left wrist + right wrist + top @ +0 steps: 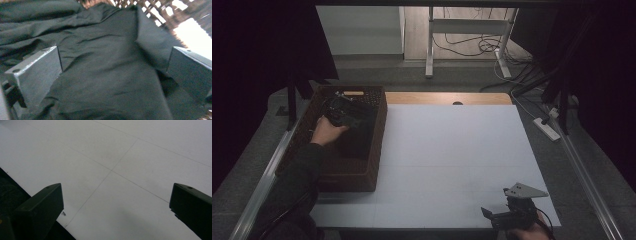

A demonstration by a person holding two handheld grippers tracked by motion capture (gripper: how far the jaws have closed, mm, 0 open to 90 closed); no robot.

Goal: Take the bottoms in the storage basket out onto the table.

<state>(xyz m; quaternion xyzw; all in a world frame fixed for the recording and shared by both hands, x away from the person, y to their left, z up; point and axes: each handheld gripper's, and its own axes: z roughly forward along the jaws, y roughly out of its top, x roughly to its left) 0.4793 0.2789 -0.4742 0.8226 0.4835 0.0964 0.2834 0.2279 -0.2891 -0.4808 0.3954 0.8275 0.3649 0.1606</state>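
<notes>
A brown woven basket (377, 130) stands at the table's left edge with dark green cloth (107, 70) inside it. My left gripper (346, 114) reaches down into the basket; its jaws stand wide open with the folded cloth (357, 137) spread between and below them. Basket weave (160, 12) shows beyond the cloth. My right gripper (507, 216) hovers low over the front right corner of the white table (452, 150), open, with nothing between its jaws. In the right gripper view bare white tabletop (120, 165) lies ahead.
A wooden strip (447, 98) runs along the table's far edge. Beyond it stand white desk legs (430, 45) and loose cables (472, 45) on the floor. A power strip (548, 128) lies to the right of the table.
</notes>
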